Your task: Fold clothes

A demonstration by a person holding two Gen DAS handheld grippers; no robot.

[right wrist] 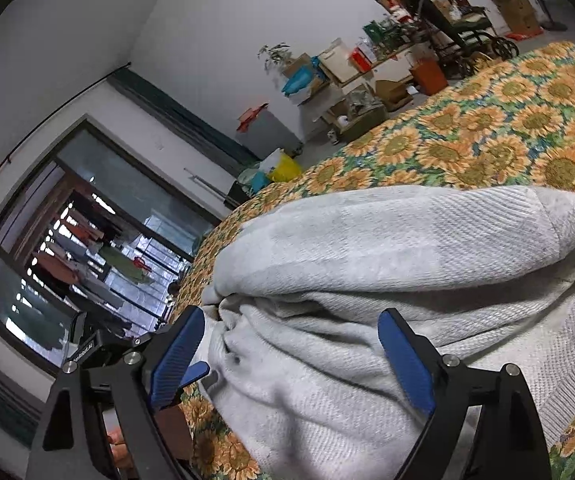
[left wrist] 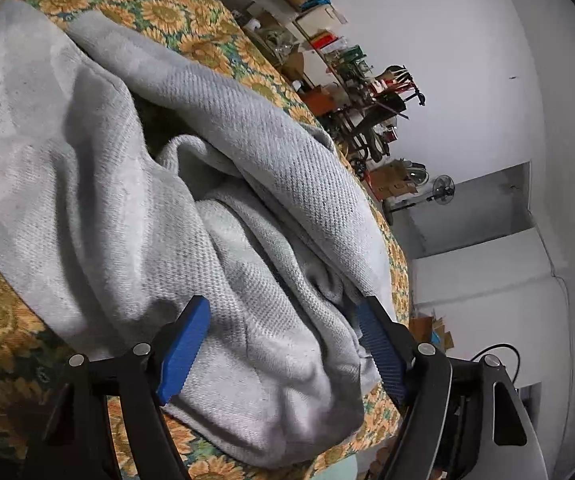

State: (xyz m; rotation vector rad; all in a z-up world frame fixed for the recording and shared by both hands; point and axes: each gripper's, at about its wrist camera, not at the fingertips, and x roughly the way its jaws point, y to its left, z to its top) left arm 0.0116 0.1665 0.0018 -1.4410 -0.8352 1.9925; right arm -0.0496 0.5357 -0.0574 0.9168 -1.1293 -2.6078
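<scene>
A light grey knitted garment (left wrist: 135, 200) lies bunched in thick folds on a sunflower-print cloth (left wrist: 159, 12). My left gripper (left wrist: 283, 344) has its blue pads wide apart, and a rolled edge of the garment lies between them, near the cloth's edge. In the right wrist view the same grey garment (right wrist: 387, 248) fills the lower half. My right gripper (right wrist: 291, 356) is open too, its blue pads on either side of a bunched fold. Neither gripper pinches the fabric.
The sunflower cloth (right wrist: 507, 120) covers a wide surface beyond the garment. Shelves with boxes and clutter (right wrist: 367, 68) and a dark cart (right wrist: 463, 36) stand by the white wall. A window with hanging clothes (right wrist: 87, 264) is at left. A standing fan (left wrist: 441, 194) is far off.
</scene>
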